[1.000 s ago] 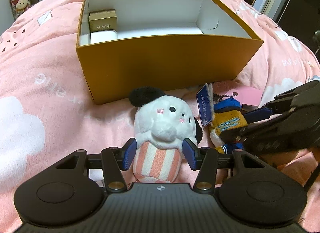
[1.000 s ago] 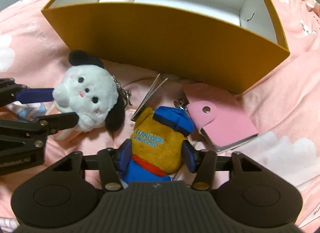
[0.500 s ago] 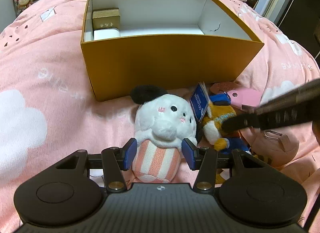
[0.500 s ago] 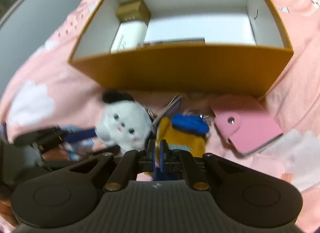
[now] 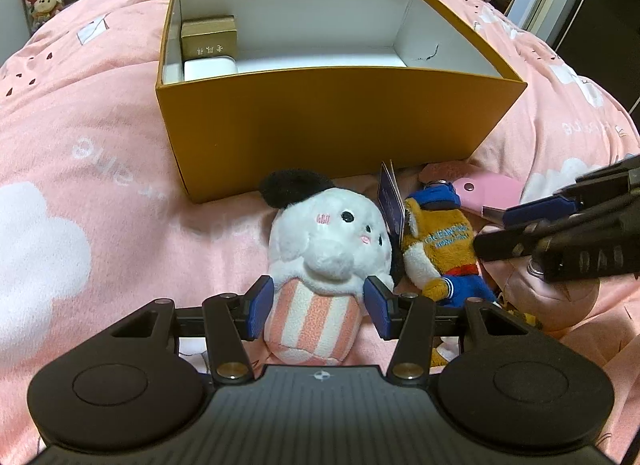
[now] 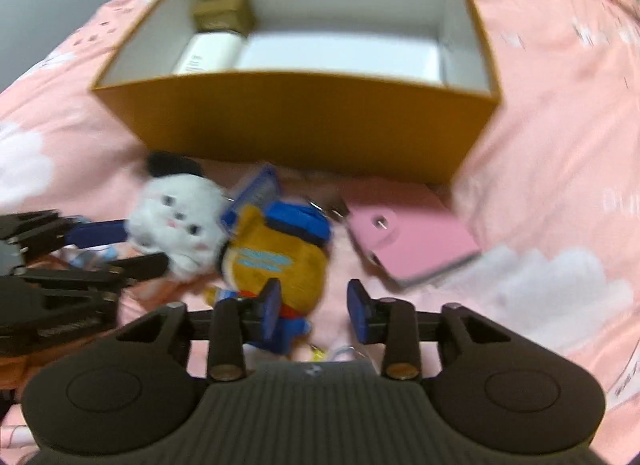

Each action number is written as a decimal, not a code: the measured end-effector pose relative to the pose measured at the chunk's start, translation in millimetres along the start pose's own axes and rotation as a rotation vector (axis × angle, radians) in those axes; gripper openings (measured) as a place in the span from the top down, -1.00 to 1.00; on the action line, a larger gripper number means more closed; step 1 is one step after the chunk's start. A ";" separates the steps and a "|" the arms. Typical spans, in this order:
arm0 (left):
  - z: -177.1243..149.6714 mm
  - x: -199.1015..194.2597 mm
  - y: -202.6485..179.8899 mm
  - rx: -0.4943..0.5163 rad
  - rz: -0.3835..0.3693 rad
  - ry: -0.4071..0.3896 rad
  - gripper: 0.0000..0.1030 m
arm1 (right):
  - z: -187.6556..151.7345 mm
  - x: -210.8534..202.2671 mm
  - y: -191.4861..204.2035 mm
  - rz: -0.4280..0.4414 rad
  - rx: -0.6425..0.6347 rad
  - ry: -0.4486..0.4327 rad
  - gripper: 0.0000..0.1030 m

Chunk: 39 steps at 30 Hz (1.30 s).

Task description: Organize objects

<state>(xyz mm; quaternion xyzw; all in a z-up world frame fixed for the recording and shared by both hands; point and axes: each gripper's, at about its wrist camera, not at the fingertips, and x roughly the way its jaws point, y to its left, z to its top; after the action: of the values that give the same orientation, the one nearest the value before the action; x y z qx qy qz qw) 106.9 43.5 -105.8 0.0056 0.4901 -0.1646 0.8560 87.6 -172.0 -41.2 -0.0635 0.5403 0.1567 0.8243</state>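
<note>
A white plush dog (image 5: 328, 241) with a pink-striped body lies on the pink bed before an open orange box (image 5: 320, 121). My left gripper (image 5: 318, 305) has its jaws on both sides of the striped body, touching it. Beside it lies an orange and blue plush (image 6: 276, 257) with a blue tag. My right gripper (image 6: 314, 303) is open and empty just over the plush's lower right side; it also shows in the left wrist view (image 5: 532, 221). The right wrist view is blurred.
A pink snap wallet (image 6: 412, 237) lies right of the plushes. The box holds a gold carton (image 5: 209, 41) and a white one (image 5: 210, 68) in its left end. A round pink pouch (image 5: 552, 297) lies under the right gripper.
My right gripper was shut half a second ago and is open now, lower and nearer the orange plush. My left gripper still flanks the white plush and has barely moved.
</note>
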 end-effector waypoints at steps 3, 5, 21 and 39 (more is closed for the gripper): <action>0.3 -1.1 2.4 -0.014 -0.002 -0.002 -0.13 | 7.3 8.7 30.1 -0.004 -0.112 0.009 0.05; 0.4 -1.2 5.3 -0.029 0.000 -0.001 -0.11 | 5.5 20.1 44.8 -0.028 -0.174 0.033 0.00; 0.4 -3.4 19.8 -0.105 -0.050 -0.006 -0.10 | 14.7 3.1 6.6 0.190 0.021 -0.002 0.20; -2.7 1.7 -50.7 0.368 0.158 -0.003 -0.18 | 2.7 6.6 45.4 -0.069 -0.226 0.012 0.03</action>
<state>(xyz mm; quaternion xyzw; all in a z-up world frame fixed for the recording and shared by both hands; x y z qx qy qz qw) 90.8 -4.5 -101.0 0.1999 0.4484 -0.1838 0.8516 77.5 -127.2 -43.2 -0.1755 0.5214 0.1878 0.8137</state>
